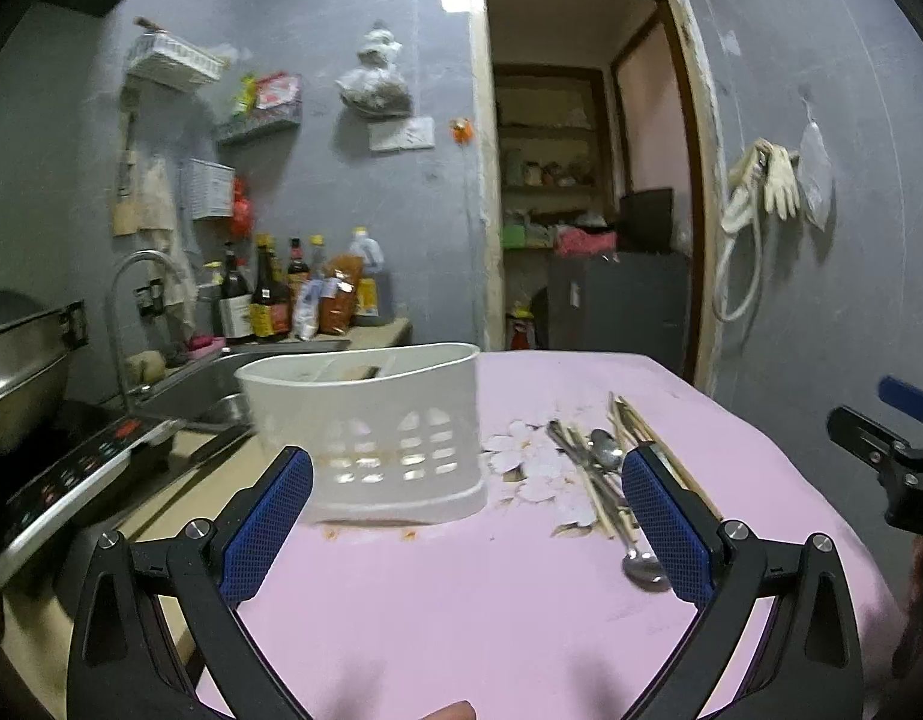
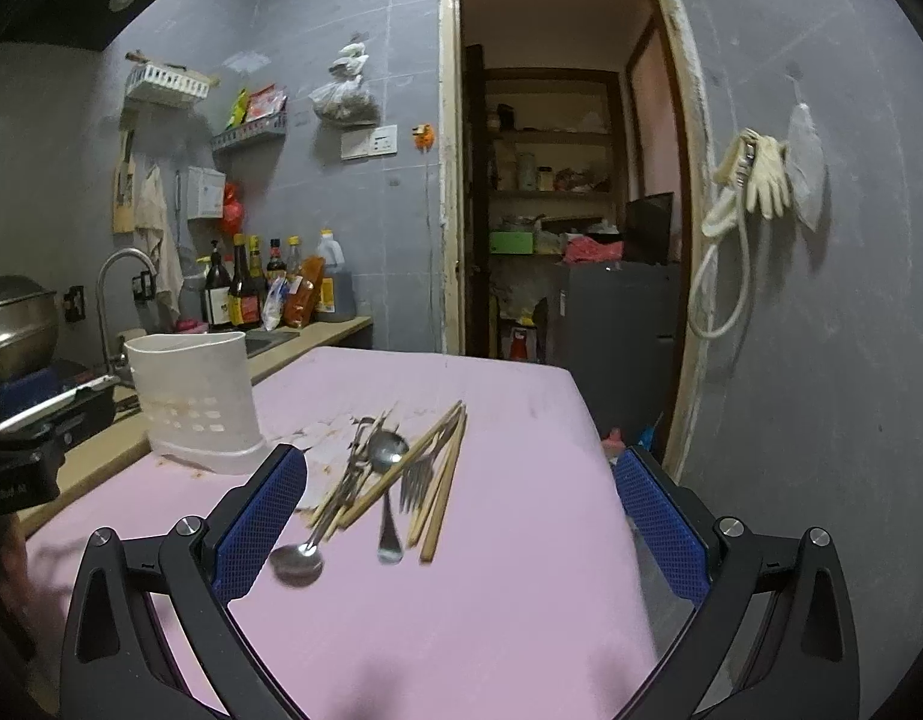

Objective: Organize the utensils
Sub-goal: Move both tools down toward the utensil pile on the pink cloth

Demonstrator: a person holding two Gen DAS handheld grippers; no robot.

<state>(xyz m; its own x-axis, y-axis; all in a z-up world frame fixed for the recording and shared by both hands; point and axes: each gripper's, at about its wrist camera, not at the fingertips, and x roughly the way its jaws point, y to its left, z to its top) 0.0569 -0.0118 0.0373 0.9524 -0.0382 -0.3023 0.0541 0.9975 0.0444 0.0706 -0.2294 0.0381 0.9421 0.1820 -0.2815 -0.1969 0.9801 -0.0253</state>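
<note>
We cannot make out what lies inside the caddy (image 1: 365,420); its rim is blurred. The pile of utensils (image 2: 377,468) overlaps, so we cannot count pieces. In the left view, a finger (image 1: 452,711) is cut off at the bottom edge.

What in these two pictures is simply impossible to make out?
- Inside of the white utensil holder: its wall hides the contents in the left wrist view, and blur hides the rest.
- Pile of utensils: overlapping pieces prevent an exact count in the right wrist view.
- Bottle labels: too small to read.
- Table: its near edge is cut off.
</note>
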